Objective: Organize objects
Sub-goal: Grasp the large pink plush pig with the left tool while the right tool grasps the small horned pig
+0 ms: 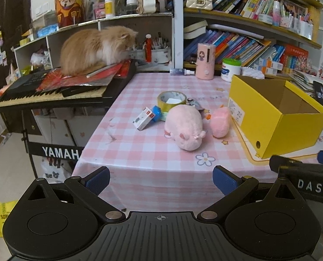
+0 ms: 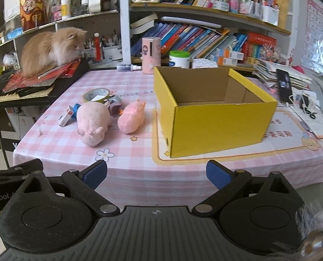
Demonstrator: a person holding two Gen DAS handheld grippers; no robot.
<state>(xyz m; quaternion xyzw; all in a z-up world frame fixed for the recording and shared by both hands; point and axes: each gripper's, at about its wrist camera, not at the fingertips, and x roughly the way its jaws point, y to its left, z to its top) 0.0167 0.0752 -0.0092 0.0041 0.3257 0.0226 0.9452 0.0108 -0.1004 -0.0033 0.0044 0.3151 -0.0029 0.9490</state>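
Standing open-topped on the tabletop (image 2: 137, 152), the yellow box (image 2: 215, 128) shows only bare cardboard inside. Left of it, well apart, lie two pink plush toys (image 2: 94, 121) (image 2: 132, 117), a tape roll (image 2: 96, 94) and a small white carton (image 2: 66, 115). Both the left gripper (image 1: 161, 179) and right gripper (image 2: 156, 174) hover before the tabletop edge, jaws spread wide, holding nothing

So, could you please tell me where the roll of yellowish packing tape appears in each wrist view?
Left wrist: roll of yellowish packing tape at centre, behind the large pink plush toy.
Right wrist: tape left of centre, behind that plush.
Shared landmark: open yellow cardboard box.
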